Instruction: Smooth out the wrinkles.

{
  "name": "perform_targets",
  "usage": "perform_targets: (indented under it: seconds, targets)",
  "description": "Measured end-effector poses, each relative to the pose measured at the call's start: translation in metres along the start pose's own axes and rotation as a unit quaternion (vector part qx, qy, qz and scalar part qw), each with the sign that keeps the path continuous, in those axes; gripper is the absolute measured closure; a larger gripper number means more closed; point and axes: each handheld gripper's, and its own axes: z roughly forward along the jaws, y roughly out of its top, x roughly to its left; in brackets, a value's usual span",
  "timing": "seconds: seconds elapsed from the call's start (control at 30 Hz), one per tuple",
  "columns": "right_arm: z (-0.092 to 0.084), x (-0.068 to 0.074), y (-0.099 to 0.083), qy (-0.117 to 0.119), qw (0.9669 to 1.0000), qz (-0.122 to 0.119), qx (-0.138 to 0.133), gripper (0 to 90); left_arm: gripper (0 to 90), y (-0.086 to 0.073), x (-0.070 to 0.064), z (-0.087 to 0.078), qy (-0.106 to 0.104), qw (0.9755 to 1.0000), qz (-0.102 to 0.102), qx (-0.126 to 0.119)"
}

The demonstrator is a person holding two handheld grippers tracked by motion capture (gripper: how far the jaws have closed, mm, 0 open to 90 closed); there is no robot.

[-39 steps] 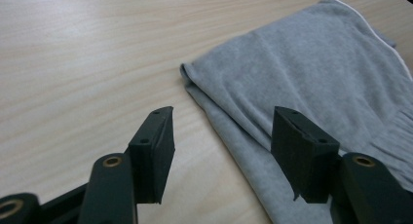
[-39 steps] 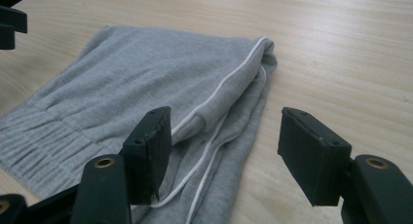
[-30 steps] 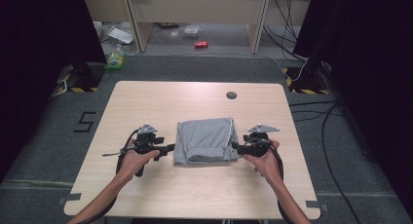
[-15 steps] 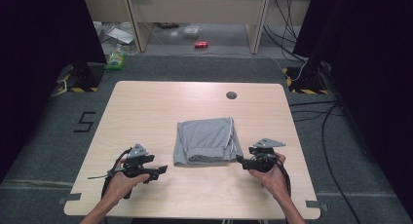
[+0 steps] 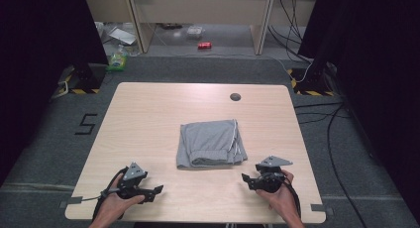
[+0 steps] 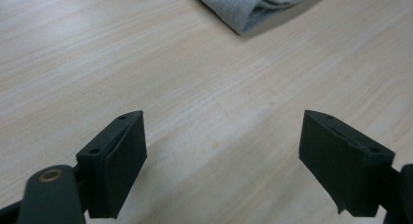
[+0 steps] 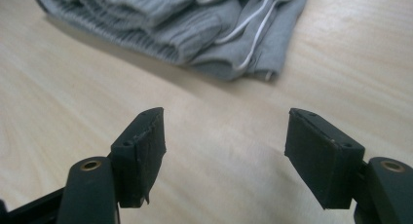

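Observation:
A folded grey garment (image 5: 210,142) with a white drawstring lies flat in the middle of the wooden table (image 5: 148,114). My left gripper (image 5: 157,190) rests low near the front left edge, apart from the cloth. Its jaws have just been opening and stand open over bare wood (image 6: 221,151); a corner of the garment (image 6: 253,7) lies beyond them. My right gripper (image 5: 244,179) sits at the front right, just off the garment's near corner. Its jaws have also been opening and are open with nothing between them (image 7: 224,151); the garment's ribbed folds (image 7: 185,24) lie ahead.
A small dark round disc (image 5: 235,96) sits near the table's far edge. Beyond the table are shelving legs, a red can (image 5: 204,45) and litter on the floor. Cables (image 5: 327,134) run along the floor on the right.
Both hands have drawn back from the garment's sides toward the table's front edge, and both pairs of jaws have opened. The folded garment lies where it was.

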Motion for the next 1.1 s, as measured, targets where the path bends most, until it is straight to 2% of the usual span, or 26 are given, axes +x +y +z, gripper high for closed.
perform_targets:
  seconds: [0.17,0.4,0.7,1.1]
  targets:
    - [-0.006,0.006,-0.007,-0.003,0.9999,-0.011,0.008,30.9,15.3,-0.004,-0.004,0.008,0.021,0.9991,0.033,0.014]
    - [-0.005,0.01,-0.02,-0.012,0.999,-0.019,0.039,27.4,14.2,-0.005,-0.002,0.008,0.016,0.9991,0.037,0.011]
    - [-0.004,0.011,-0.02,-0.019,0.9985,-0.029,0.042,24.9,13.2,-0.005,0.0,0.009,0.014,0.999,0.041,0.008]
    - [-0.003,0.01,-0.019,-0.017,0.9986,-0.029,0.041,24.9,12.5,-0.005,0.0,0.009,0.012,0.999,0.042,0.007]
